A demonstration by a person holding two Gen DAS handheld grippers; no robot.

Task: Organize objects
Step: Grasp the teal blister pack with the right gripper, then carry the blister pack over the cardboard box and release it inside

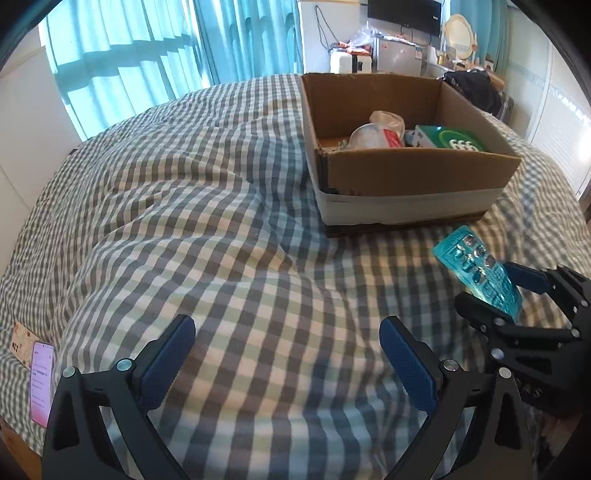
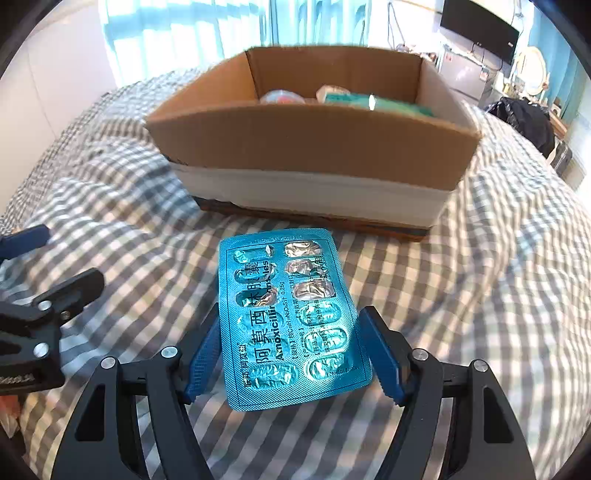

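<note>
My right gripper (image 2: pixel 291 332) is shut on a teal blister pack of capsules (image 2: pixel 288 317) and holds it by its side edges above the checked bedspread (image 2: pixel 461 314), in front of the cardboard box (image 2: pixel 314 140). The pack (image 1: pixel 480 273) and right gripper (image 1: pixel 509 291) also show in the left wrist view at the right. The box (image 1: pixel 417 173) holds a green carton (image 1: pixel 450 138) and a white bag (image 1: pixel 376 131). My left gripper (image 1: pixel 288 332) is open and empty over the bedspread (image 1: pixel 221 221).
A phone with a lit pink screen (image 1: pixel 41 382) lies at the bed's left edge beside a card (image 1: pixel 22 338). Teal curtains (image 1: pixel 155 48) hang behind. A cluttered desk, a TV (image 1: pixel 404 14) and a black bag (image 1: pixel 472 88) stand beyond the bed.
</note>
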